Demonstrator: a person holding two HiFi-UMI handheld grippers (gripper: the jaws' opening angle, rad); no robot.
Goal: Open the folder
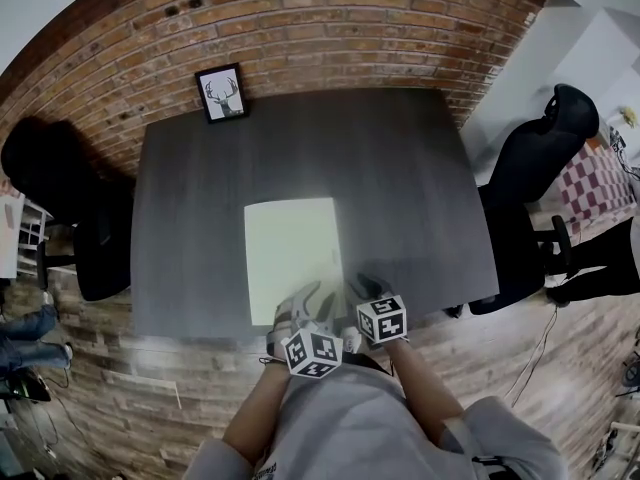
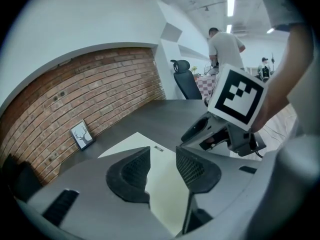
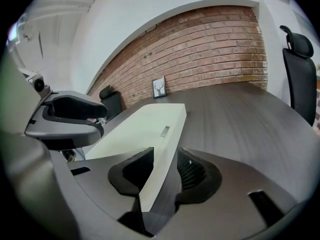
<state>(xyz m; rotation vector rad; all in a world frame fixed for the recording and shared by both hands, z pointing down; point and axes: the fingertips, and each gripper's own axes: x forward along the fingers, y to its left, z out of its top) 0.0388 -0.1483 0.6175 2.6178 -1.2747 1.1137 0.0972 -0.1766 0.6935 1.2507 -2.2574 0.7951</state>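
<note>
So the folder [image 1: 290,253] is lying flat and closed on the dark grey table [image 1: 420,168], a pale greenish-white sheet-looking thing parked toward the table's 6 o'clock edge, right in front of the person. There's a little dark label [image 3: 164,130] near its right-hand edge.

Both claws are down at the folder's near end. The left gripper [image 2: 162,171] is released: its jaws stand apart with the folder's surface showing in the gap, and nothing is pinched. The right gripper [image 3: 165,171] is the same deal – jaws wide and straddling the folder's right edge, one jaw over the pale cover and the other over bare table, not clamping anything. In the head view the two sit just beside each other at about 6 o'clock from the folder, the right one a bit further up.

Other stuff: a small framed deer picture [image 1: 222,93] stands at roughly 11 o'clock from the folder against the brick wall [image 1: 330,28], and a black office chair [image 1: 540,158] sits off at 3 o'clock.
</note>
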